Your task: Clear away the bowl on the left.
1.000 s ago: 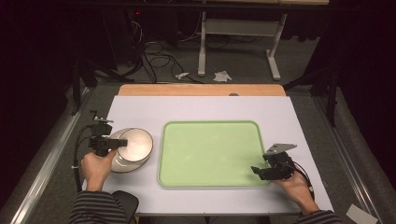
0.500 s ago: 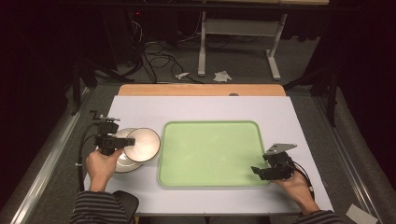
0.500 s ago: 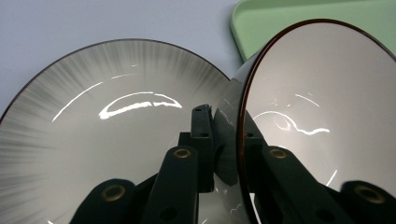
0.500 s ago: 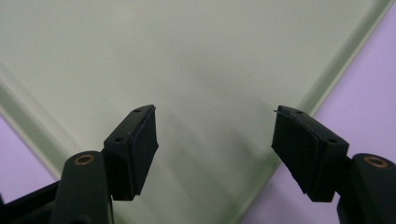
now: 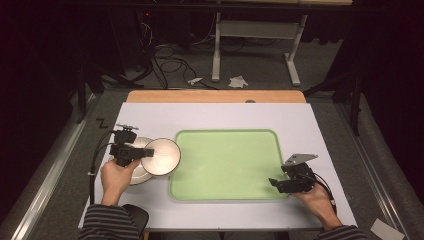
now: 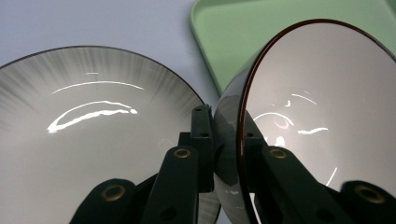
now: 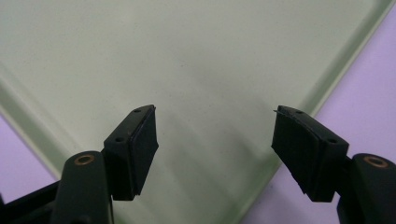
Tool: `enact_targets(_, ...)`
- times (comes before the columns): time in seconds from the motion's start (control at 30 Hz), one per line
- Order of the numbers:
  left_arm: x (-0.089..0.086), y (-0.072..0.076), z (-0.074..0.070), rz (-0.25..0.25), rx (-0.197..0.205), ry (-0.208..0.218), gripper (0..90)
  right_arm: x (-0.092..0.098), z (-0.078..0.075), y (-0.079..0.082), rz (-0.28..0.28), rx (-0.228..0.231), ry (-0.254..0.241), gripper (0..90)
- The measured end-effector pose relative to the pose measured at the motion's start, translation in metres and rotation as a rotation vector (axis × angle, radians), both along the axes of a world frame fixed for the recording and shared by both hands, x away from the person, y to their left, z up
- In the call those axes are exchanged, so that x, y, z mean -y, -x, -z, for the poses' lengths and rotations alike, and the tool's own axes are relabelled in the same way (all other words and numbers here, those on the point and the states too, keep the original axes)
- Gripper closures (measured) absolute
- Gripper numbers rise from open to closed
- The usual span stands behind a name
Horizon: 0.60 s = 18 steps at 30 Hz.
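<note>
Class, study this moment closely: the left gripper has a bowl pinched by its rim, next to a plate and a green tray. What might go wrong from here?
1. The left gripper pinches the glossy white bowl with a dark rim only at its rim, and it hangs tilted; it may slip or swing.
2. The bowl hangs just over the round white plate and the pale green plastic tray, so it might knock either.
3. The right gripper, open over the tray's corner, offers no support.

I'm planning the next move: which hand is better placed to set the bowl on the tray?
The left. Its gripper is shut on the bowl rim, at the tray's left edge, beside the plate. The right gripper is open over the tray's far corner.
</note>
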State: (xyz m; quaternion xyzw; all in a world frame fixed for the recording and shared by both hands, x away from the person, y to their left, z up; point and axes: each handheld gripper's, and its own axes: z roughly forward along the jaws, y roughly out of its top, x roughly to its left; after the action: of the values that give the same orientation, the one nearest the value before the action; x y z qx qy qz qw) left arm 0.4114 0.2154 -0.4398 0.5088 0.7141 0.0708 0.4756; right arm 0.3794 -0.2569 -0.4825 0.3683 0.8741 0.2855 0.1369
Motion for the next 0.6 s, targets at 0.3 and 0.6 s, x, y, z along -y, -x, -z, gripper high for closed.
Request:
enact_targets(0.3,0.013,0.0,-0.002,0.049,0.002,0.003,82.1,0.0,0.0,0.0,-0.002,-0.002,0.004,32.4)
enact_targets(0.6,0.026,-0.001,-0.001,0.081,-0.002,-0.011,82.1,0.0,0.0,-0.001,-0.004,-0.024,-0.016,32.5)
